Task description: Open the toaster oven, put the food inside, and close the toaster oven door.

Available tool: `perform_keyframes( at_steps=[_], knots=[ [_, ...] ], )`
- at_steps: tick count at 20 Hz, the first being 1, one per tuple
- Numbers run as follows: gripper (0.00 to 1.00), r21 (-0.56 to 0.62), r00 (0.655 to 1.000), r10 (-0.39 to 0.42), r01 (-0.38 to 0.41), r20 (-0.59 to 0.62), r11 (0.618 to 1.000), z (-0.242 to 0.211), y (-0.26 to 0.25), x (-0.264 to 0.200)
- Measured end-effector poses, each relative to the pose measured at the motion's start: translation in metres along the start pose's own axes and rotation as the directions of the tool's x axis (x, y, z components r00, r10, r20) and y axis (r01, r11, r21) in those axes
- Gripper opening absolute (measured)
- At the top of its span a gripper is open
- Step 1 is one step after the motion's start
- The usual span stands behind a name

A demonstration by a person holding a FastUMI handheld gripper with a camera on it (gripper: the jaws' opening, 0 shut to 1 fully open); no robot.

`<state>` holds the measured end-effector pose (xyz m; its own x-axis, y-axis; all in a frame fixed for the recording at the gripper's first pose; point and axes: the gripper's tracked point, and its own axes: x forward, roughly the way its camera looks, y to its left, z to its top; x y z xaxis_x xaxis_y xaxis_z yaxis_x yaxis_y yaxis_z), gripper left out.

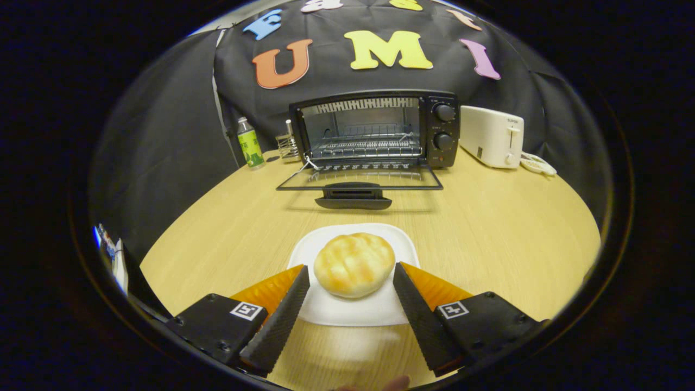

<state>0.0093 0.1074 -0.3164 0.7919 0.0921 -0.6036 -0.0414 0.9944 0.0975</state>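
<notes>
Gripper [351, 269] fingers are spread wide apart and grasp nothing; the bun [354, 264] sits between the fingertips, with a visible gap on each side, so neither finger presses on it. Each finger carries a square marker tag near its base. Beneath the bun is a white plate [331, 312] with rounded corners, resting flat on the wooden counter [488, 233]; the bun lies on the plate's middle, and both fingers overlap the plate's left and right edges.

Beyond the plate, farther along the counter, stands the toaster oven [374, 130]. Its glass door [359, 178] is folded fully down toward the gripper, lying roughly level, with the dark door handle [353, 198] at its near edge. The open cavity shows a wire rack [366, 145] inside. Two round control knobs [444, 126] sit one above the other on the oven's right panel.

Right of the oven, just beside it, stands a white pop-up toaster [492, 136], with a coiled white cord [537, 163] at its far side. Left of the oven are a small wire holder [288, 146] and, farther left, a bottle [250, 144] with a green label, upright
</notes>
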Motion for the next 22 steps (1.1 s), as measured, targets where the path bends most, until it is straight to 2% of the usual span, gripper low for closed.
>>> perform_keyframes(
  at_steps=[6,12,15,17,19,22],
  knots=[
    [0.96,0.012,1.000,-0.002,0.002,-0.012,1.000,0.000,-0.002,0.006],
    [0.70,0.041,0.999,0.003,-0.005,0.034,0.999,0.012,-0.005,-0.003],
    [0.65,0.094,0.995,0.027,-0.036,0.091,0.995,0.032,0.000,-0.015],
    [0.64,0.184,0.988,0.067,-0.092,0.137,0.979,0.049,0.006,-0.020],
    [0.63,0.292,0.977,0.094,-0.148,0.189,0.945,0.070,0.011,-0.023],
    [0.62,0.371,0.965,0.102,-0.189,0.243,0.909,0.097,0.017,-0.019]
  ],
)
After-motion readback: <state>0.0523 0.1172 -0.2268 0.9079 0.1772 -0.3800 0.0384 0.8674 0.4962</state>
